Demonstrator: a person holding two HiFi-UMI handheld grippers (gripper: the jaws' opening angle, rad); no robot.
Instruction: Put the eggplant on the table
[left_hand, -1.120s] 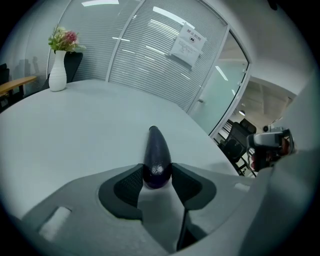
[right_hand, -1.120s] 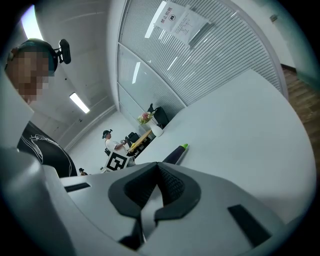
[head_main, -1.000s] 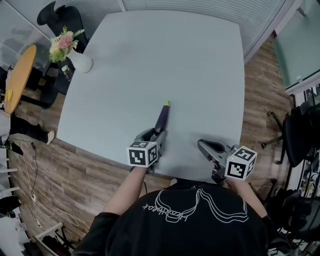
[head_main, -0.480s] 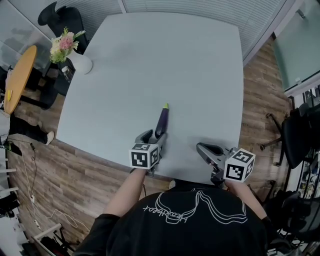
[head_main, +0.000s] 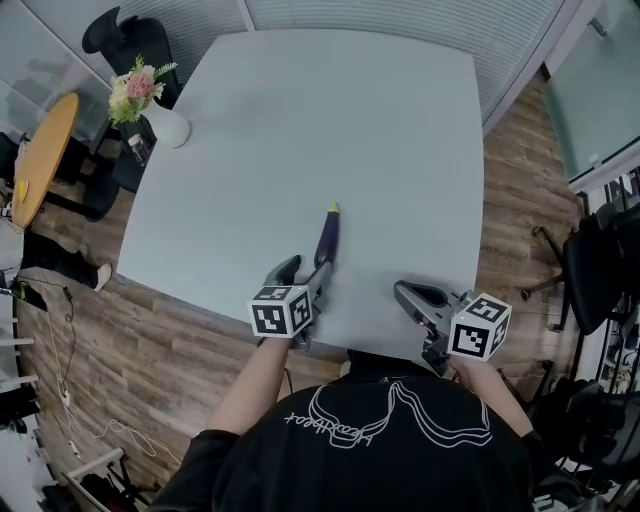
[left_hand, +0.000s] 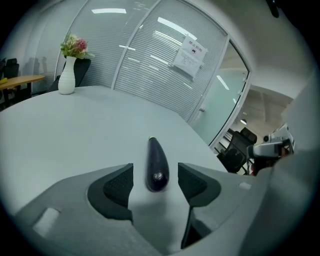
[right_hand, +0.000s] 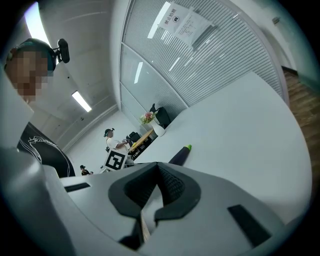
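One eggplant (left_hand: 156, 162) free between opening left jaws | right jaws together | head view unclear

The left gripper (left_hand: 156, 176) is opening its jaws, wider apart than a second ago; they now stand clear of the eggplant (left_hand: 156, 161), which lies loose between them on the table (head_main: 300, 120)

At six o'clock, the person wore a black shirt (head_main: 380, 455) with white line print. The grey left gripper (head_main: 305, 272) and right gripper (head_main: 408, 293) bore black-and-white marker cubes (head_main: 280, 311).
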